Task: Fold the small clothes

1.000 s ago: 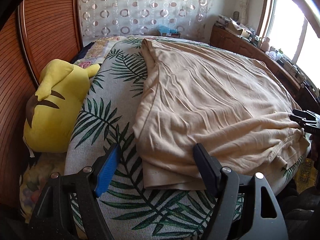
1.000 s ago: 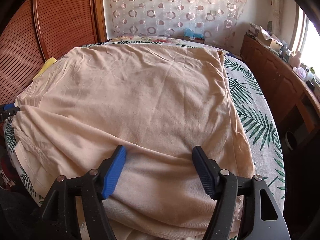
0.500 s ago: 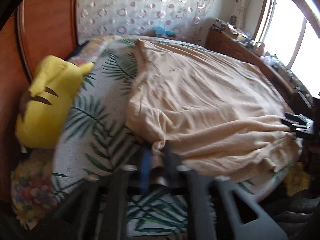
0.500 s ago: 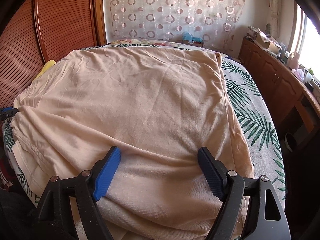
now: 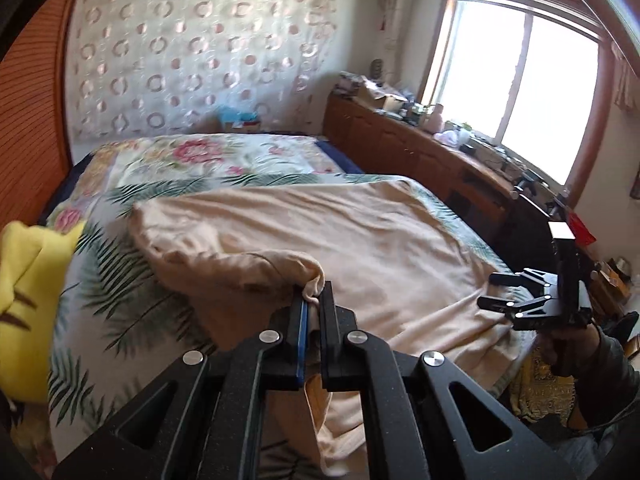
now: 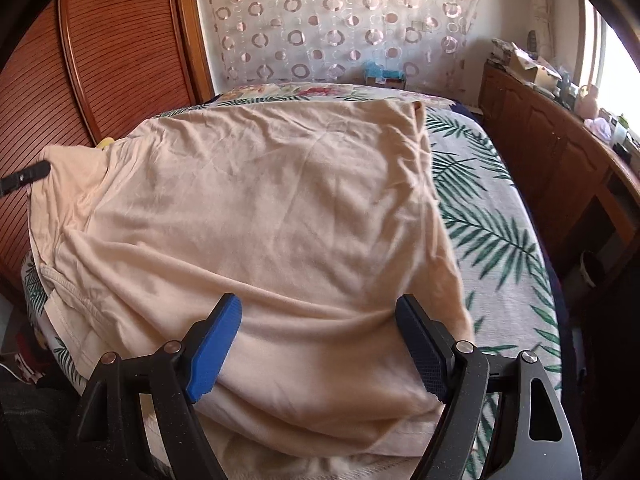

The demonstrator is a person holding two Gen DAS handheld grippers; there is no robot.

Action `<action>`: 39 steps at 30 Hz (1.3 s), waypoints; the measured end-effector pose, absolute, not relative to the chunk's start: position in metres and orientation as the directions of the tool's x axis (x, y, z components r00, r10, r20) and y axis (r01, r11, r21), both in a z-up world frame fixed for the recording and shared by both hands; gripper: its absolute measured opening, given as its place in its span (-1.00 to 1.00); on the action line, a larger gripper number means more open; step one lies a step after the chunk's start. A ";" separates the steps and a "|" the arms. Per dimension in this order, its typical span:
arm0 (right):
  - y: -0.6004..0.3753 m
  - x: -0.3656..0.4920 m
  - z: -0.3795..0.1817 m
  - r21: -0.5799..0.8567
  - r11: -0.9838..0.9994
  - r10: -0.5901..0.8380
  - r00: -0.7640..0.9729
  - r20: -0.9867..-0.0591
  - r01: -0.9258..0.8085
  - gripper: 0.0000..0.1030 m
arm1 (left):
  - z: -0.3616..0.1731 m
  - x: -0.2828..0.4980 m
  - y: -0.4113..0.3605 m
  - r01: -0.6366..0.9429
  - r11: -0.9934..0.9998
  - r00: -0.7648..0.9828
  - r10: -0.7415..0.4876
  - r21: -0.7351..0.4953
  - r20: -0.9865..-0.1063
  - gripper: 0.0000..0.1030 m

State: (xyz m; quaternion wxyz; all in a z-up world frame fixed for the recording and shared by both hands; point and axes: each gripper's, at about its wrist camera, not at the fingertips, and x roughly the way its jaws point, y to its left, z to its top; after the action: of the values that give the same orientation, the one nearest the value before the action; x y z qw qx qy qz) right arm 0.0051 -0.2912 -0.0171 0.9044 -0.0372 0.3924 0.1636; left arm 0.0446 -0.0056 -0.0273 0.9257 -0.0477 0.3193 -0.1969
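A beige garment [image 5: 360, 240] lies spread over the bed; it also fills the right wrist view [image 6: 260, 208]. My left gripper [image 5: 314, 300] is shut on the garment's near left edge and holds it lifted off the bed, cloth bunched between the fingers. My right gripper [image 6: 320, 328] is open, its blue-padded fingers [image 6: 216, 344] on either side of a ridge of the garment's near right part. The right gripper also shows in the left wrist view [image 5: 492, 290]. The left gripper's tip shows at the left edge of the right wrist view [image 6: 24, 176].
The bed has a palm-leaf cover [image 6: 488, 216] and a floral quilt [image 5: 208, 156] at its far end. A yellow plush toy [image 5: 28, 292] lies at the bed's left. A wooden sideboard [image 5: 440, 164] with clutter runs along the right under the window. Ribbed wooden doors [image 6: 100, 48] stand at left.
My left gripper has shut on the garment's left edge and raised it, pulling cloth up and rightward. My right gripper stayed open and moved little.
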 end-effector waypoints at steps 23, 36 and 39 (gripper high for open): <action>-0.343 -0.012 0.007 0.073 0.974 0.212 0.736 -0.643 -0.216 0.55 | 0.028 0.062 -0.120 0.607 0.773 0.613 -0.602 -0.182 -0.512 -0.90; -0.362 -0.017 0.009 0.094 0.976 0.210 0.747 -0.631 -0.195 0.54 | 0.025 0.069 -0.169 0.669 0.724 0.539 -0.629 -0.169 -0.560 -0.64; -0.363 -0.016 0.008 0.099 0.976 0.210 0.743 -0.636 -0.192 0.54 | 0.016 0.072 -0.170 0.660 0.732 0.533 -0.616 -0.170 -0.580 -0.10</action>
State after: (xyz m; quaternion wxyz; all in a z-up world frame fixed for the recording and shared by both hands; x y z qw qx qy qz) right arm -0.0156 -0.3631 0.0085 0.9334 0.0133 0.3420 0.1078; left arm 0.0720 -0.1701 0.0164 0.8749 0.0346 0.3169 -0.3645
